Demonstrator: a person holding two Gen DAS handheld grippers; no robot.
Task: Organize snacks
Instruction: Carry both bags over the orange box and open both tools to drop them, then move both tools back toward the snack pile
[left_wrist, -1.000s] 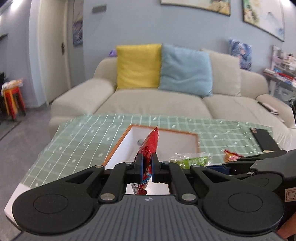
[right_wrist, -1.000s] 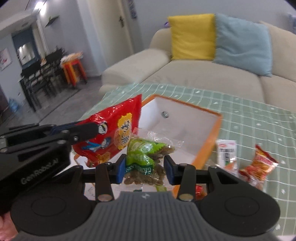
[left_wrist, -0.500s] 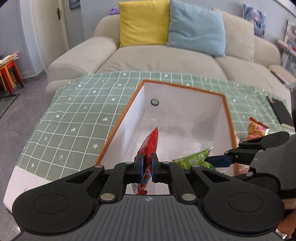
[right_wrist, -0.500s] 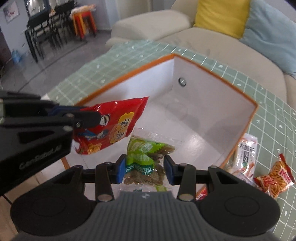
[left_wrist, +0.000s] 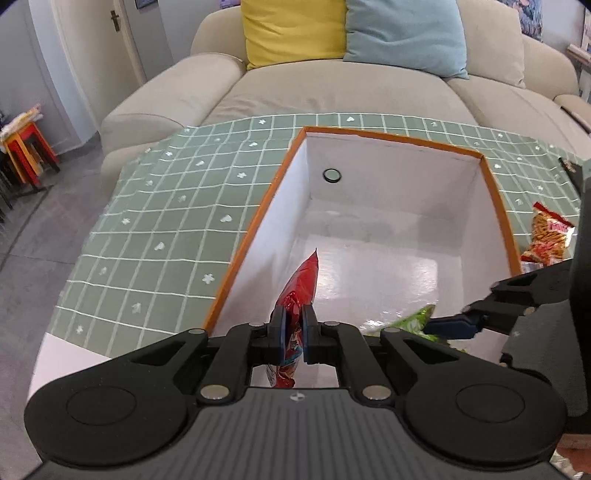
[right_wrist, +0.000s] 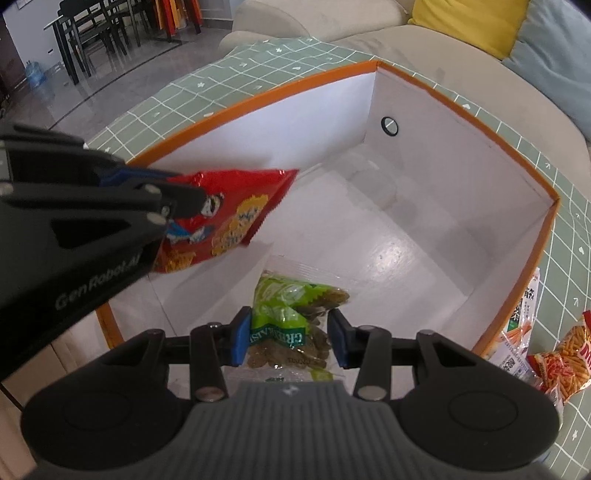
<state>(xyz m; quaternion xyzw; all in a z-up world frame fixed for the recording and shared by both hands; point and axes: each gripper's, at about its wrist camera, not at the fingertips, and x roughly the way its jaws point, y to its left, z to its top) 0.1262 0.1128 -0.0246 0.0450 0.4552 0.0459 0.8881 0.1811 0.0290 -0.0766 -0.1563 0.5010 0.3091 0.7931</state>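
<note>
An open box with white walls and an orange rim (left_wrist: 391, 138) (right_wrist: 258, 98) stands on the green checked tablecloth. My left gripper (left_wrist: 293, 332) (right_wrist: 177, 199) is shut on a red snack bag (left_wrist: 299, 288) (right_wrist: 229, 218), which hangs edge-on over the box's near left part. My right gripper (right_wrist: 290, 339) (left_wrist: 450, 326) is shut on a green bag of raisins (right_wrist: 291, 317) (left_wrist: 413, 319), held low over the box's near floor. Both grippers point steeply down into the box, side by side. The box floor shows nothing else lying in it.
Right of the box, on the cloth, lie an orange-red pack of stick snacks (left_wrist: 550, 236) (right_wrist: 569, 354) and a white pack (right_wrist: 521, 325). A beige sofa (left_wrist: 332, 92) with cushions stands behind the table. Stools (left_wrist: 26, 147) and dining chairs (right_wrist: 96, 22) are off to the left.
Both grippers have tipped downward and sunk over the box, each still carrying its bag. The box interior now fills both views where the sofa showed before.
</note>
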